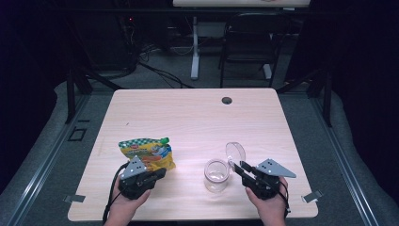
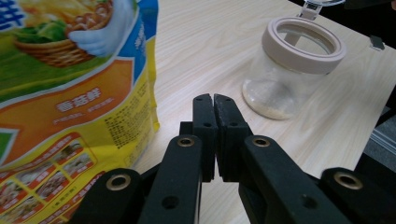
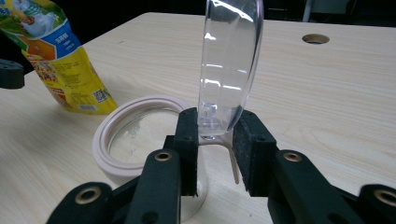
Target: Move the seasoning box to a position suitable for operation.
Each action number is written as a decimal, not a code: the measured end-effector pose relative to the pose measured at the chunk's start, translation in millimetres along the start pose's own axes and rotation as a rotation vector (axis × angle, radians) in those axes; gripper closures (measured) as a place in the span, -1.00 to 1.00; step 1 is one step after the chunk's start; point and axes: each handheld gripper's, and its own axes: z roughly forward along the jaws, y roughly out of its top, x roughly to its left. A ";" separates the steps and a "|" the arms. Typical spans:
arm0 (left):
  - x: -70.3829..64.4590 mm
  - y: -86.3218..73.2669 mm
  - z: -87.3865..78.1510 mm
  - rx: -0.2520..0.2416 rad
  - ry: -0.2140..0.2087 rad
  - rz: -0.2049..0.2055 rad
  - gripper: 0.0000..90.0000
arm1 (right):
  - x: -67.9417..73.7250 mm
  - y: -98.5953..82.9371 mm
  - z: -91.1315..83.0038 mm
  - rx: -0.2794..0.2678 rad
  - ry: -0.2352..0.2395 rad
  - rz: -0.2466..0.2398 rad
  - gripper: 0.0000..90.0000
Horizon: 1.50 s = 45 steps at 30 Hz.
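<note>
the right tongs (image 3: 215, 135) clench the clear hinged lid (image 3: 229, 65) of the jar (image 1: 216, 175), holding it upright at the jar's 2 o'clock rim. the jar stands on the table (image 1: 197, 117), near its front edge (mouth open). the left tongs (image 2: 215, 122) are clenched on nothing, just beside the yellow snack bag (image 1: 147, 154) at the jar's 9 o'clock.

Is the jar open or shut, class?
Open. The jar has its clear lid flipped up on edge behind the rim, with the right gripper jaws closed on the lid's lower edge.
</note>
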 end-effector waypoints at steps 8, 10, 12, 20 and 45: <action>4.0 -8.4 -9.2 -0.011 0.031 -0.024 0.94 | -6.1 2.6 4.7 -0.003 0.014 0.019 0.62; 5.3 -9.6 -12.2 -0.013 0.040 -0.023 0.93 | -8.2 3.6 6.9 -0.010 0.020 0.028 0.63; 5.9 -11.0 -15.0 -0.017 0.048 -0.032 0.92 | -11.1 4.6 8.8 -0.009 0.030 0.036 0.63; 15.9 -15.8 -35.8 -0.044 0.090 -0.057 0.83 | -19.4 8.3 16.5 -0.019 0.056 0.061 0.64; 61.5 -31.9 -57.4 -0.045 0.164 -0.159 0.06 | -19.7 4.7 22.5 0.005 0.060 0.036 0.42</action>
